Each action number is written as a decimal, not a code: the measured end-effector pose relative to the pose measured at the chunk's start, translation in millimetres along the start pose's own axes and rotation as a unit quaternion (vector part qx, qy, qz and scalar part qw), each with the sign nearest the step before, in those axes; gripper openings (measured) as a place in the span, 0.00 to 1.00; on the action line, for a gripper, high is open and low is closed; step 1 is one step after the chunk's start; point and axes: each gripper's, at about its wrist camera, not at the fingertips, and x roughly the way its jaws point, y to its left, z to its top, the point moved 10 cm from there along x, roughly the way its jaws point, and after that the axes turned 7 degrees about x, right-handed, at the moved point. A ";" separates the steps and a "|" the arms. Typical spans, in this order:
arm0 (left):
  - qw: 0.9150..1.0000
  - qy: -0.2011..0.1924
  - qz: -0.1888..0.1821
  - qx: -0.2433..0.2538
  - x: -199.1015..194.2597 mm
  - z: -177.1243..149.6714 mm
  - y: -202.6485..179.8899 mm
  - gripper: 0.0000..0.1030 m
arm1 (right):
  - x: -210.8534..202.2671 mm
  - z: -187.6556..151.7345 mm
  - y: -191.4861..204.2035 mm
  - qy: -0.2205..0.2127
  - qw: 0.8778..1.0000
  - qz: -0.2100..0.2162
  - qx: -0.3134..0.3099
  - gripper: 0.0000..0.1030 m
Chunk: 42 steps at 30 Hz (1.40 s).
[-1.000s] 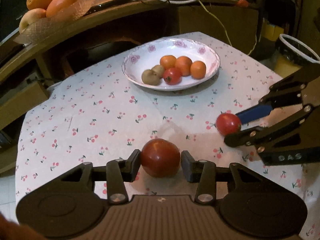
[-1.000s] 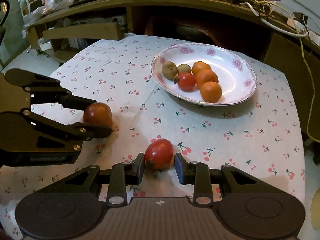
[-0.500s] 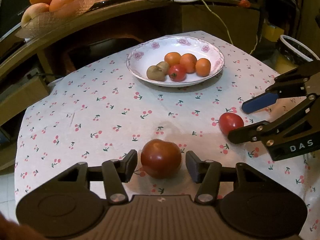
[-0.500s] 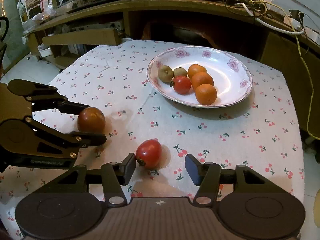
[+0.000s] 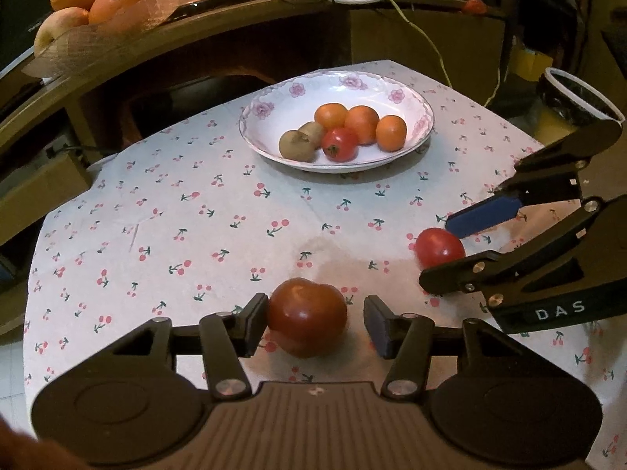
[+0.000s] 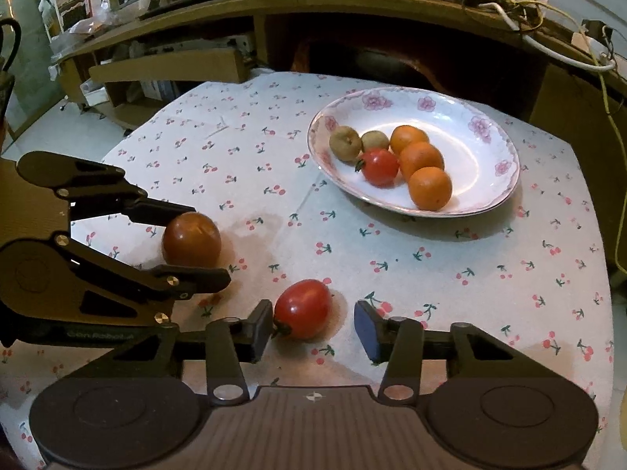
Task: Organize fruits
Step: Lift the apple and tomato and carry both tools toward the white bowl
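Note:
A dark red tomato (image 5: 307, 321) lies on the cherry-print tablecloth between the fingers of my open left gripper (image 5: 315, 325), touching the left finger. It also shows in the right wrist view (image 6: 191, 239). A smaller bright red tomato (image 6: 302, 308) lies between the fingers of my open right gripper (image 6: 313, 329), near the left finger. It also shows in the left wrist view (image 5: 439, 247). A white floral plate (image 5: 411, 94) at the far side holds three oranges, two kiwis and a tomato; it also shows in the right wrist view (image 6: 486, 149).
A curved wooden desk (image 5: 196, 35) with cables stands behind the table. A basket of oranges and an apple (image 5: 90, 4) sits on it at the left. A bin (image 5: 576, 98) stands at the right. The table's edges drop off on both sides.
Both grippers have opened and let go of their tomatoes, which now rest on the cloth. Both grippers have drawn back a little from the plate.

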 end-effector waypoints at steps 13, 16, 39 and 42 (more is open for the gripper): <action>1.000 0.011 0.017 0.003 0.9 0.4 1.5 0.45 | 1.2 2.4 2.0 0.005 1.000 -0.008 0.001 0.31; 1.000 0.012 0.016 0.004 1.6 1.0 -0.7 0.45 | 0.2 2.3 0.4 0.006 1.000 -0.014 0.003 0.31; 0.999 0.006 0.034 0.015 -1.2 20.9 -6.6 0.45 | -12.5 13.3 -2.1 -0.014 0.999 -0.030 0.005 0.31; 0.999 0.002 0.039 0.017 -1.8 25.9 -5.8 0.45 | -14.7 15.9 -3.9 -0.019 0.999 -0.033 0.007 0.31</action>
